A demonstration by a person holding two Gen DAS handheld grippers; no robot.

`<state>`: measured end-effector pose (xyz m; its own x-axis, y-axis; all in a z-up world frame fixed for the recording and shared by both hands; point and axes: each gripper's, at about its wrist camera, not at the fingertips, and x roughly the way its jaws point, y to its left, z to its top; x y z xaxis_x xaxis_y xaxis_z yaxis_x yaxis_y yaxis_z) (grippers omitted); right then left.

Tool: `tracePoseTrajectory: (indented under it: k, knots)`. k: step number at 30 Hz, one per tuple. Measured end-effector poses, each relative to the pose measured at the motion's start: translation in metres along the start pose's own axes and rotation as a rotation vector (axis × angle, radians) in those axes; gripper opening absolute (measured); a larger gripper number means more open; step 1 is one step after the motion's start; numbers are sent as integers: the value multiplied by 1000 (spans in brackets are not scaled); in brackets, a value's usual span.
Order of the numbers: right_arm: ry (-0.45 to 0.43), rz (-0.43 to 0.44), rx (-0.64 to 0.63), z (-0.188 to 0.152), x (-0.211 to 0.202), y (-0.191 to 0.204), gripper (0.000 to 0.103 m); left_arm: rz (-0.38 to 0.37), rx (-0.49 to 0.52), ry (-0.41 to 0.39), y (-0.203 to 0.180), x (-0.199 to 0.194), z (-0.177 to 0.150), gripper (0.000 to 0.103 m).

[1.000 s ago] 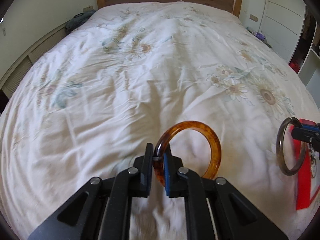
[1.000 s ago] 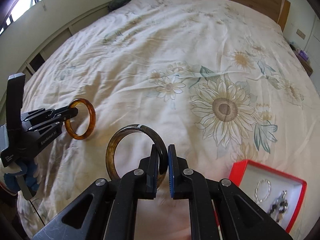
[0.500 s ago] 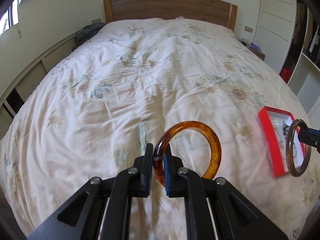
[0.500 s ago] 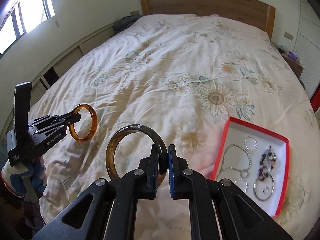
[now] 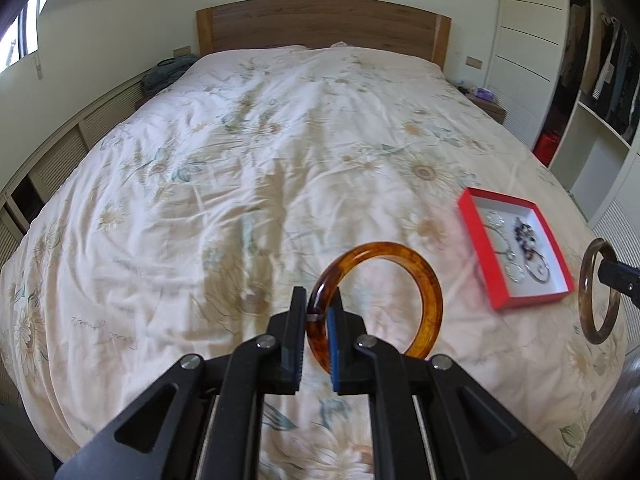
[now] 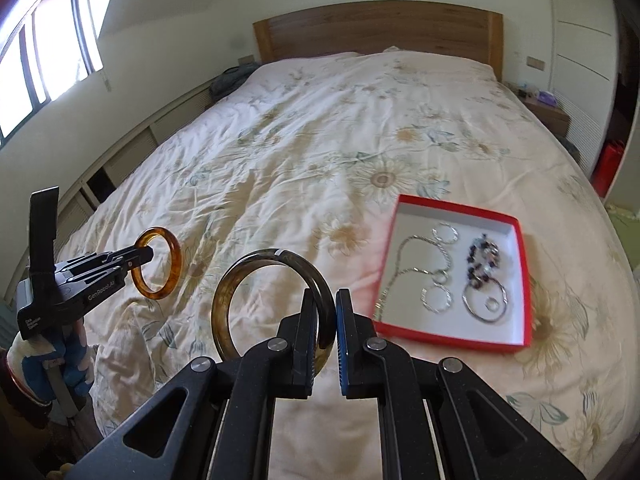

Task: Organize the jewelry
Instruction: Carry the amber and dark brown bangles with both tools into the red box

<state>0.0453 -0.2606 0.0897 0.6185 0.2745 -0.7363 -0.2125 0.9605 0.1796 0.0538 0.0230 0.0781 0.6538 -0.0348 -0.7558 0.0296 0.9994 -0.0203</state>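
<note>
Bedroom. Bed with cream floral duvet ahead of the tongs; wooden headboard at the far end. Window, daylit, upper left. Louvred low cabinets along the left wall. White wardrobe and open shelving to the right.

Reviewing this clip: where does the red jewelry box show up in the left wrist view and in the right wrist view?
Left wrist view: the red jewelry box lies on the bedspread at right, beyond the amber bangle.
Right wrist view: the box sits right of centre, just past the dark bangle.
Shared landmark: the wooden headboard at the far end of the bed.
</note>
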Motion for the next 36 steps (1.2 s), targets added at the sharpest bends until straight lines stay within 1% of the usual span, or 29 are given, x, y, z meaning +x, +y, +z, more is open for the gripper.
tracePoseTrajectory:
  k: [4, 8, 13, 18, 24, 28, 31, 36]
  knots:
    - [-13, -22, 45, -10, -10, -30, 9, -8, 32, 1, -26, -1, 0, 9]
    - [-22, -56, 86, -12, -16, -64, 9, -29, 64, 11, -55, 6, 5, 9]
    - [-22, -102, 121, -11, -16, -101, 9, -63, 109, 29, -97, 23, 18, 9]
    - [-8, -146, 150, -4, -4, -137, 9, -105, 153, 50, -139, 47, 34, 9]
    - [37, -185, 156, 12, 31, -173, 9, -147, 199, 87, -187, 89, 52, 9]
    - [64, -199, 155, 27, 63, -192, 9, -154, 236, 105, -217, 121, 67, 9]
    - [83, -202, 156, 42, 93, -206, 9, -149, 268, 118, -242, 149, 78, 9]
    - [110, -211, 137, 61, 135, -217, 9, -119, 292, 153, -266, 192, 87, 9]
